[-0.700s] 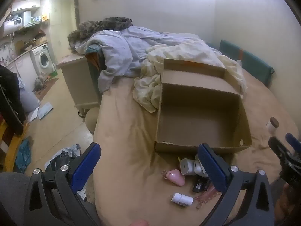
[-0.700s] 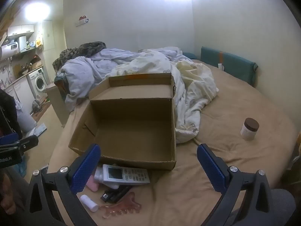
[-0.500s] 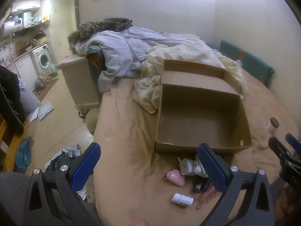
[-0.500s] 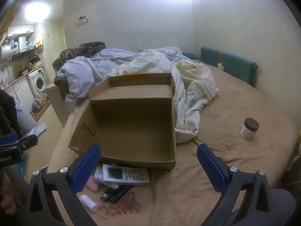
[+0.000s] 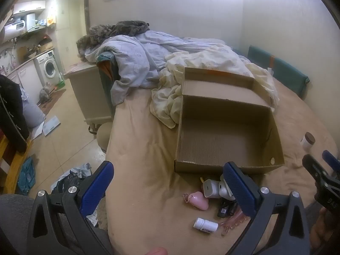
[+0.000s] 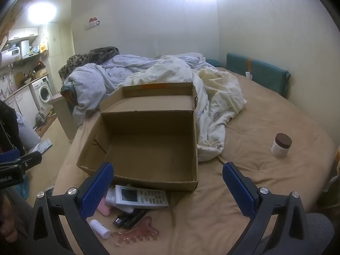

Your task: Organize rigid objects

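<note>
Resting on the tan bed (image 6: 265,201) is an open cardboard box (image 6: 148,148), empty inside, its lid flap standing up at the back against rumpled bedding (image 6: 170,74). Just in front of the box's near wall lies a small heap of items: a white remote (image 6: 141,197) on top, a pink heart (image 5: 198,199) beside a white charger (image 5: 210,189), a black device (image 6: 129,217), a white bottle (image 6: 99,228) lying on its side, and a pink comb-like scraper (image 6: 138,234) nearest the camera. A brown-lidded jar (image 6: 281,145) stands upright well apart from the heap, out on the bed to the right of the box.

The left gripper (image 5: 170,191) hovers over the bed's near edge, its blue fingers wide apart with nothing between them. The right gripper (image 6: 167,191) hangs above the near end of the box and the heap, its fingers likewise spread wide and empty. Neither touches any item.
</note>
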`<move>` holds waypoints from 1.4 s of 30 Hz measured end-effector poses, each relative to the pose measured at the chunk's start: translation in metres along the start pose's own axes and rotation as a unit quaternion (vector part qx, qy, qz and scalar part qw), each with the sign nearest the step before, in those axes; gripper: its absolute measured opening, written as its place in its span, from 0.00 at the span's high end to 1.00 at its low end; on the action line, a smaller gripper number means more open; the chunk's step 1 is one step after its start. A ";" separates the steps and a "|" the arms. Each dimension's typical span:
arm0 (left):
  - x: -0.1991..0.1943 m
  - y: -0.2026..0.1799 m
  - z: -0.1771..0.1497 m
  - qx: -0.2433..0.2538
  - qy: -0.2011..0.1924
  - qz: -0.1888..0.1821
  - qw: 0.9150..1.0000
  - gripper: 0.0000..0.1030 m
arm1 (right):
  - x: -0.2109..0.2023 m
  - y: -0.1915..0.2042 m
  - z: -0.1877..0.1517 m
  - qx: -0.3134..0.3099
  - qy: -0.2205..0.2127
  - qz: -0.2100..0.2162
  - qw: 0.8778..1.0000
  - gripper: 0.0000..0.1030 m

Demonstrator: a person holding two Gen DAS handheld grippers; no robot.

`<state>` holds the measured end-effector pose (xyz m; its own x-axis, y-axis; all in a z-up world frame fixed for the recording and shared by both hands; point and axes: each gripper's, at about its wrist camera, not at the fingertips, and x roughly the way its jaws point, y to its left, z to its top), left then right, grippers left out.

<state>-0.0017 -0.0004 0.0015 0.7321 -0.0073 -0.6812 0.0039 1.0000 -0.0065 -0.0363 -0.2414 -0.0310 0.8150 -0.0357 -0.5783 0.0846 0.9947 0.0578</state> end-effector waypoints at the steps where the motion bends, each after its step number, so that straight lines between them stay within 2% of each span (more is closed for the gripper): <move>1: 0.000 0.000 0.000 0.000 0.000 0.000 1.000 0.00 | 0.000 0.000 0.000 0.000 0.000 0.000 1.000 0.00; 42: 0.002 -0.005 -0.001 0.002 -0.002 0.001 1.000 0.00 | 0.000 0.000 -0.001 -0.001 0.000 -0.001 1.000 0.00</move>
<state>-0.0013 -0.0056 -0.0002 0.7355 -0.0046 -0.6775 0.0045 1.0000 -0.0019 -0.0366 -0.2415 -0.0318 0.8143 -0.0374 -0.5792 0.0854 0.9948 0.0558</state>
